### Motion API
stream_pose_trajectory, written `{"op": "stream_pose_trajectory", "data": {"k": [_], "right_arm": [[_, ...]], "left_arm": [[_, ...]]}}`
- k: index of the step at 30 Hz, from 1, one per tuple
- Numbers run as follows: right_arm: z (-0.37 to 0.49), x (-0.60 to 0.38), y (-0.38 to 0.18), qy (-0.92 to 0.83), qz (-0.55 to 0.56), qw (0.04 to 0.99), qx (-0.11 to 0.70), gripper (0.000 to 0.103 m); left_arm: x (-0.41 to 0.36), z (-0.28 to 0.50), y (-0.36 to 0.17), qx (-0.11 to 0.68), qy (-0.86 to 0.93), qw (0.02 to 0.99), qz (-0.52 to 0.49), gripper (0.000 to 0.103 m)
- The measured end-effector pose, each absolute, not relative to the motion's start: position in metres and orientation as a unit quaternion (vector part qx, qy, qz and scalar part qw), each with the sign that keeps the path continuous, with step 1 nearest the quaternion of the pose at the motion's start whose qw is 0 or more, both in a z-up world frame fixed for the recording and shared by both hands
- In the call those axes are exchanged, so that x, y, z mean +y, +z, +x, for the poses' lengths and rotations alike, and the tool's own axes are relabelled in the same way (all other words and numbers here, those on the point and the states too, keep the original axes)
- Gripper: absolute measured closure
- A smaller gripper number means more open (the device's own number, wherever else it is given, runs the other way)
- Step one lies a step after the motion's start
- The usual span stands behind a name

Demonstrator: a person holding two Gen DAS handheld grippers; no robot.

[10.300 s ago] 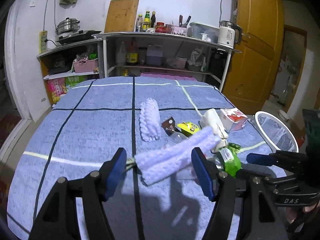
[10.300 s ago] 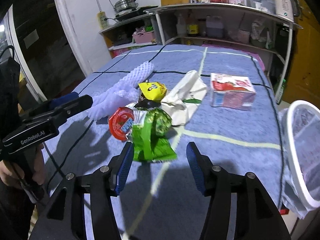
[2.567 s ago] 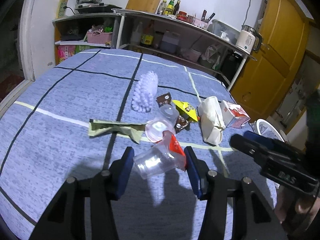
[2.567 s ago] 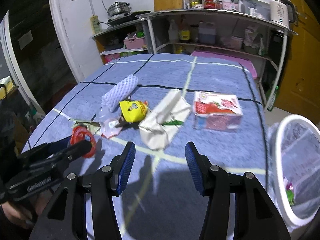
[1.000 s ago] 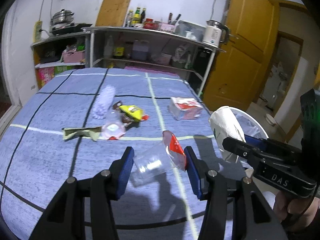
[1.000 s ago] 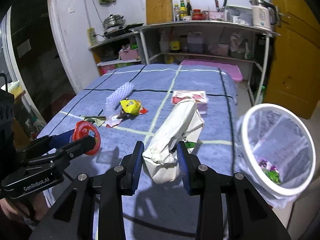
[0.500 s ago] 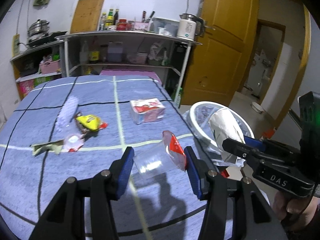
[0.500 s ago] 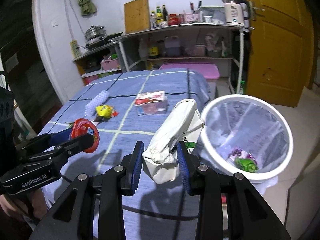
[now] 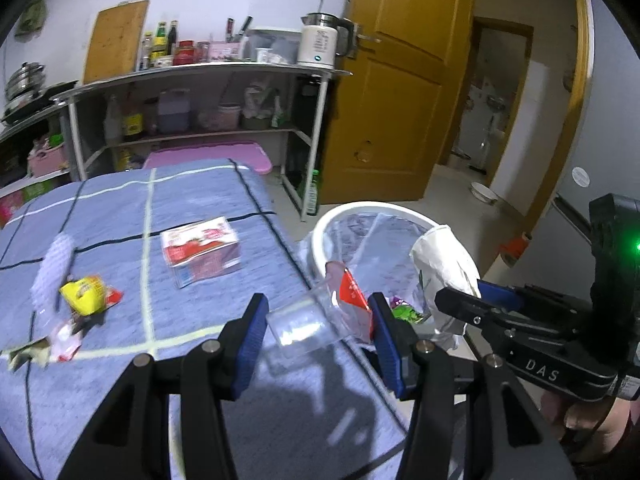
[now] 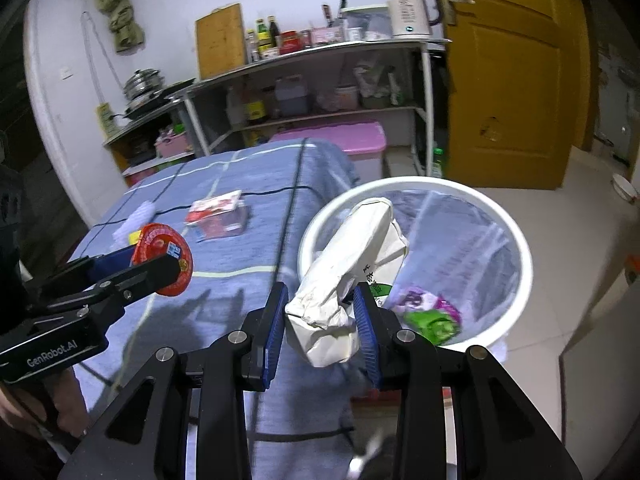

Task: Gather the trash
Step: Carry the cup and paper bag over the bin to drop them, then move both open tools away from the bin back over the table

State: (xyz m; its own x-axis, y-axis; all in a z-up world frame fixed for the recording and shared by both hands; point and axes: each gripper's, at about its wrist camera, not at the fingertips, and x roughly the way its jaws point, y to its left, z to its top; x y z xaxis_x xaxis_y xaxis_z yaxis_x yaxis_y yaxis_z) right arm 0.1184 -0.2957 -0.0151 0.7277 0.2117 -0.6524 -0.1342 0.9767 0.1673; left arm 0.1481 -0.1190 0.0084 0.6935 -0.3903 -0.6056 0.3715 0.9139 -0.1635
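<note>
Hand-held gripper (image 10: 320, 320) tilts downward, clamping paper bag (image 10: 348, 276).

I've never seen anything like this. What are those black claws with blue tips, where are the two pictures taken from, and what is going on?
They are hand-held grippers, one per hand, each with a camera looking along its fingers. The left gripper holds a clear plastic cup with a red lid; the right gripper holds a crumpled white paper bag. Both are near a white trash bin beside the blue-clothed table, where a red and white carton, a yellow wrapper and other scraps lie.
</note>
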Motion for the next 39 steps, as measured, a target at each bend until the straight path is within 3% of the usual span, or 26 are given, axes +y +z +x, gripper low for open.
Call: {"op": "stream_pose_trajectory", "data": {"k": [19, 24, 28, 39], "right_arm": [[0.152, -0.361, -0.044, 0.037, 0.077, 0.918, 0.387, 0.067], [0.157, -0.369, -0.049, 0.034, 0.083, 0.915, 0.393, 0.067], [0.158, -0.367, -0.051, 0.036, 0.081, 0.915, 0.394, 0.066], [0.149, -0.366, -0.045, 0.036, 0.086, 0.918, 0.386, 0.062]], "left_arm": [[-0.195, 0.212, -0.022, 0.372, -0.292, 0.881, -0.009, 0.050], [-0.197, 0.220, -0.026, 0.380, -0.299, 0.875, -0.013, 0.048], [-0.200, 0.221, -0.027, 0.380, -0.305, 0.873, -0.017, 0.040], [-0.184, 0.208, -0.017, 0.365, -0.287, 0.885, -0.020, 0.039]]}}
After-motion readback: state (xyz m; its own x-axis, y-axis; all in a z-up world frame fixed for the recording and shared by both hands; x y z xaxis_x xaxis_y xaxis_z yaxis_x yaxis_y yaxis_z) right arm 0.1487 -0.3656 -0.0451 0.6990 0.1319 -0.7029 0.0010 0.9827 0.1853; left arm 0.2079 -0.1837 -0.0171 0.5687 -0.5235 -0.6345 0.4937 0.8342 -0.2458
